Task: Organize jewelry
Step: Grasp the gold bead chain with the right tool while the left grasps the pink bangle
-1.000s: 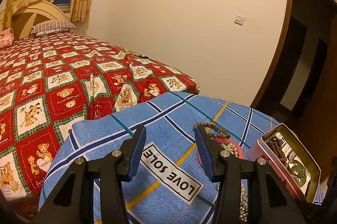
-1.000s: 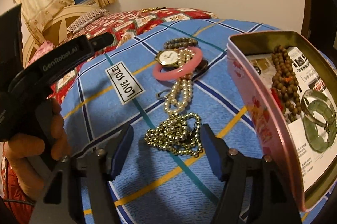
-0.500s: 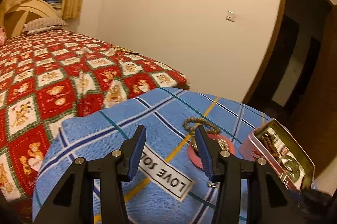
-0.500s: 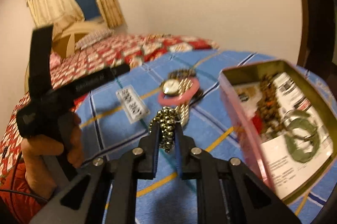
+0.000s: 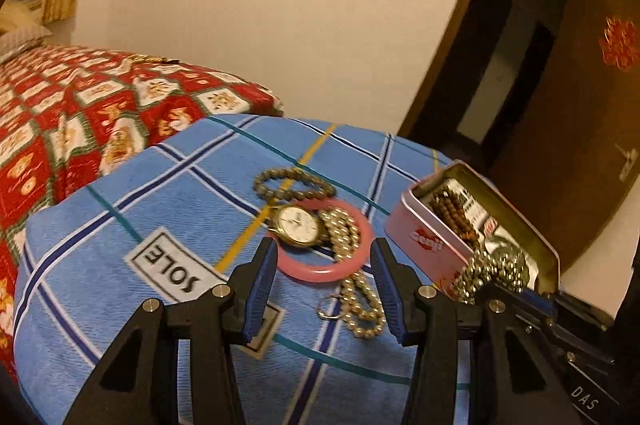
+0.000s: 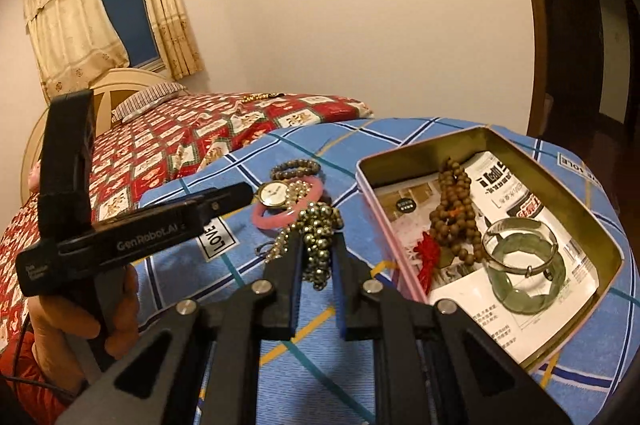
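Right claw is clenched on the gold chain, bunched and hanging clear of the blue cloth. Left claw stands released, holding nothing, low over the pile. Advice: carry the chain toward 2 o'clock, clear the tin's near wall, lower before letting go so no loop snags the rim. Tin holds one brown bead string and one green bangle. At 12 o'clock lie one pearl strand, one pink bangle, one watch, one bead bracelet.
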The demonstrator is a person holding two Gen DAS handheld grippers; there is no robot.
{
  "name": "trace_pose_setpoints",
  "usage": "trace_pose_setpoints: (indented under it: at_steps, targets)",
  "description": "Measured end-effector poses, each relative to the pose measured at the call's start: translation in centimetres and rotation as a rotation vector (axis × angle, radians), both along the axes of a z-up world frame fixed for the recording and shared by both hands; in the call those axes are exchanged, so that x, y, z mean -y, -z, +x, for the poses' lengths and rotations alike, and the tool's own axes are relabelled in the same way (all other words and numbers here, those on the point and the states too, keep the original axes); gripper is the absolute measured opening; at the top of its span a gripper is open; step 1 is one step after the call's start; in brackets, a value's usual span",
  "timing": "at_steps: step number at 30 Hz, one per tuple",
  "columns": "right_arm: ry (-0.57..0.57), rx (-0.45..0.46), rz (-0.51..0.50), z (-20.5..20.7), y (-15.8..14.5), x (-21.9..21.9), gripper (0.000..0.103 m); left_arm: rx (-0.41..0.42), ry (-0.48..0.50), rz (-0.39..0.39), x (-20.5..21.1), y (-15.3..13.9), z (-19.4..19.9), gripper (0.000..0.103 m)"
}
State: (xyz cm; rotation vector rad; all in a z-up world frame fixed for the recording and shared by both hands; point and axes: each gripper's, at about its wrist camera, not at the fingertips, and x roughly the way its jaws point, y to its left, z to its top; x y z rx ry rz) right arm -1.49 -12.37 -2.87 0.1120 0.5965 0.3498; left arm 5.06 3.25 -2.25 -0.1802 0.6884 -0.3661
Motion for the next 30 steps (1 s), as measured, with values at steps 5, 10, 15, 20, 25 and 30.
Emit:
trace_pose_setpoints:
  at_steps: [5,10,15,20,25,30]
  targets:
    - [0.008,0.009,0.009,-0.5,-0.2,0.5,0.017,0.010,0.124,0.084,3.2,0.0,0.4,0.049]
    - [0.027,0.007,0.031,-0.5,-0.2,1.3,0.017,-0.074,0.156,0.128,4.2,1.1,2.0,0.049]
    - [0.038,-0.003,0.052,-0.2,-0.2,1.8,0.017,-0.157,0.128,0.093,3.3,2.1,3.3,0.044]
    - [0.045,-0.005,0.052,-0.2,-0.1,1.9,0.017,-0.177,0.148,0.090,3.4,2.4,3.4,0.020]
    - [0.058,-0.004,0.042,0.0,0.0,2.1,0.017,-0.050,0.149,0.046,2.5,0.8,1.4,0.015]
    - [0.067,-0.002,0.045,0.1,0.0,2.3,0.017,-0.032,0.149,-0.056,0.8,0.6,0.1,0.015]
